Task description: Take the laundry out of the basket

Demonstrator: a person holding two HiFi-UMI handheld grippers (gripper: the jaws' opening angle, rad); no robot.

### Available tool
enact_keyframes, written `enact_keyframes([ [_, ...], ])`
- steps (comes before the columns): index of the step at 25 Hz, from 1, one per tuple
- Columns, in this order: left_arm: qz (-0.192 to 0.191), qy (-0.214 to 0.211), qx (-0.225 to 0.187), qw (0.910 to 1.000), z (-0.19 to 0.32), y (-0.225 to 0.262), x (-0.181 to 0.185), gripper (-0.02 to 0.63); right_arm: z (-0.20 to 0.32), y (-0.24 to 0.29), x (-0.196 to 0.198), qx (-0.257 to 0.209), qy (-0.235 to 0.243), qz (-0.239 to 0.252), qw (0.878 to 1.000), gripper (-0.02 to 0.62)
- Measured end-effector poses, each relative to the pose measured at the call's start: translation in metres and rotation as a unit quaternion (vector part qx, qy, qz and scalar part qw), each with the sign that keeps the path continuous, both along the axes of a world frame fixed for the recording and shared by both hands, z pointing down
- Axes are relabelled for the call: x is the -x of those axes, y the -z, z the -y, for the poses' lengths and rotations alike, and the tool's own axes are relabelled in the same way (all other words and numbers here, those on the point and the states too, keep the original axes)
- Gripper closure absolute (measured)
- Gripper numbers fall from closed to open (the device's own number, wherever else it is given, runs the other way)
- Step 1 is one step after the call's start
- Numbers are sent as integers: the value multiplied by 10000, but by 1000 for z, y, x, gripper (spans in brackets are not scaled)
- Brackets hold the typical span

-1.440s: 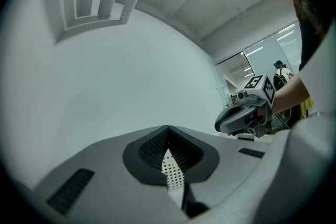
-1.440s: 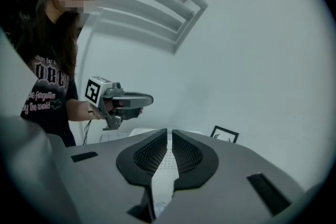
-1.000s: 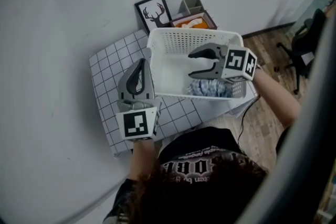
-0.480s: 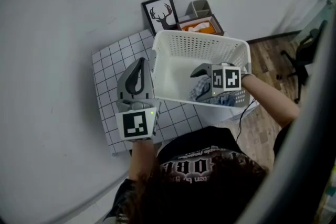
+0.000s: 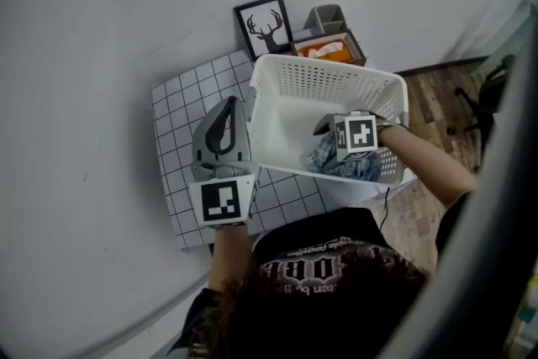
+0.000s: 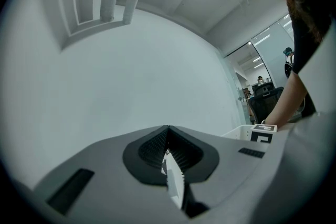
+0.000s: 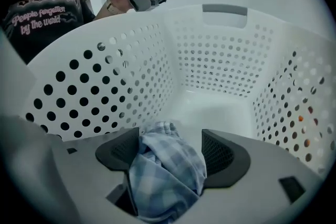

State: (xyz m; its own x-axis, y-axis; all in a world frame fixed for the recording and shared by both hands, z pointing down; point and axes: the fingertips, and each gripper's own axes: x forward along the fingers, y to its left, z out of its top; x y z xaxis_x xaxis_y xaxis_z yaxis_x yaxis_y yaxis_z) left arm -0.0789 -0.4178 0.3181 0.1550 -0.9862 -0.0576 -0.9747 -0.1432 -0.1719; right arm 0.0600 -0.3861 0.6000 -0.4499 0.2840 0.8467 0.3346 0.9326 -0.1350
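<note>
The white perforated laundry basket stands on the table's right side. In its near corner lies a blue-and-white checked cloth. My right gripper reaches down into the basket over that cloth. In the right gripper view its jaws are opening, and the bunched checked cloth sits between the pads, against the left one and barely clear of the right. My left gripper is shut and hovers over the checkered mat just left of the basket; in the left gripper view its jaws meet.
A black-and-white checkered mat covers the table under the basket. Behind the basket stand a framed deer picture, a grey holder and a box with orange contents. An office chair stands on the wood floor at right.
My right gripper has dropped from above the basket rim down into the near corner onto the checked cloth. The left gripper has stayed in place.
</note>
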Motion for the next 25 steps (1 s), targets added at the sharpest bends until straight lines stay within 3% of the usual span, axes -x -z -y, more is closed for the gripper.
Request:
enact_keyframes([
  [5, -16, 35, 4, 10000, 5, 2, 3, 604, -5, -15, -8, 319, -174, -417, 9985, 229],
  [11, 1, 37, 9, 10000, 6, 2, 3, 604, -7, -26, -13, 271, -158, -730, 9968, 232],
  [19, -6, 68, 26, 10000, 3, 0, 3, 604, -5, -28, -15, -5, -11, -817, 9967, 378],
  [25, 27, 76, -1, 10000, 5, 2, 3, 604, 2, -25, -14, -157, -167, -821, 9964, 426],
])
